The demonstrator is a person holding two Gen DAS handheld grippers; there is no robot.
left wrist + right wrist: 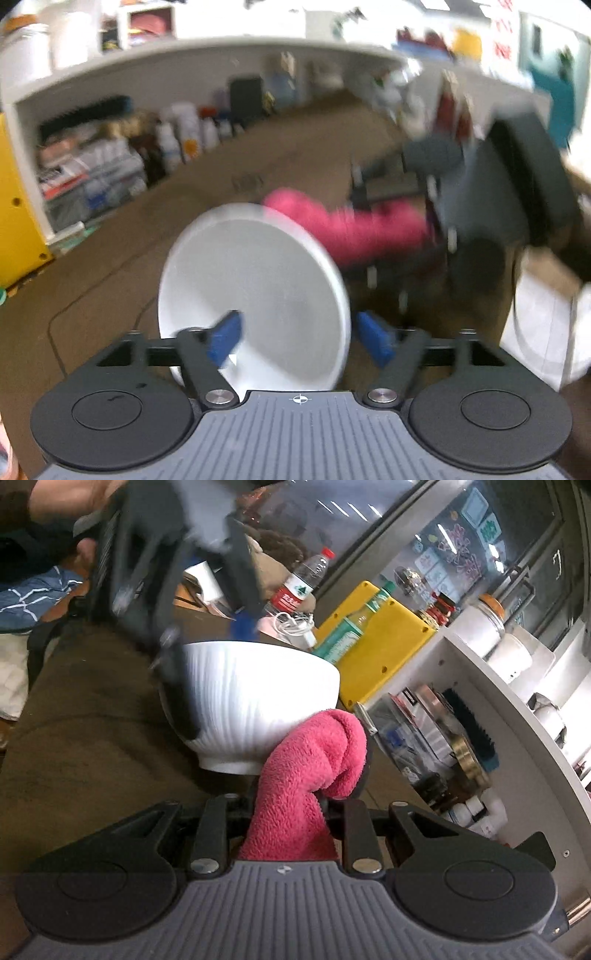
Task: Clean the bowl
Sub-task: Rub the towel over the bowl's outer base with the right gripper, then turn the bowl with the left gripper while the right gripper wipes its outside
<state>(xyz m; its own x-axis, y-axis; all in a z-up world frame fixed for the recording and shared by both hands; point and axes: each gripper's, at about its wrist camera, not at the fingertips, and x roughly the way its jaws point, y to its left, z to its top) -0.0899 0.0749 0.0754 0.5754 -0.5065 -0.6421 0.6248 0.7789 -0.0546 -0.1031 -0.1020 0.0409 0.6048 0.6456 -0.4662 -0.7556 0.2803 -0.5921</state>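
- Left wrist view: left tongs (299, 338) spread wide around the bowl (255, 295), pads clear of it.
- Right tongs (286, 805) clamp the cloth (306, 760), touching the bowl's foot.
- Regrip the rim before wiping, or the bowl slides across the tabletop (92, 738).

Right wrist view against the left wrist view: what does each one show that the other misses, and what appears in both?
Only the right wrist view shows the white ribbed bowl from the side with its foot, a clear plastic water bottle with a red cap, and the right gripper shut on the pink terry cloth. Only the left wrist view looks into the bowl's smooth inside, with the left gripper open, its blue pads either side of the near rim. Both show bowl, cloth, brown tabletop and a yellow panel.
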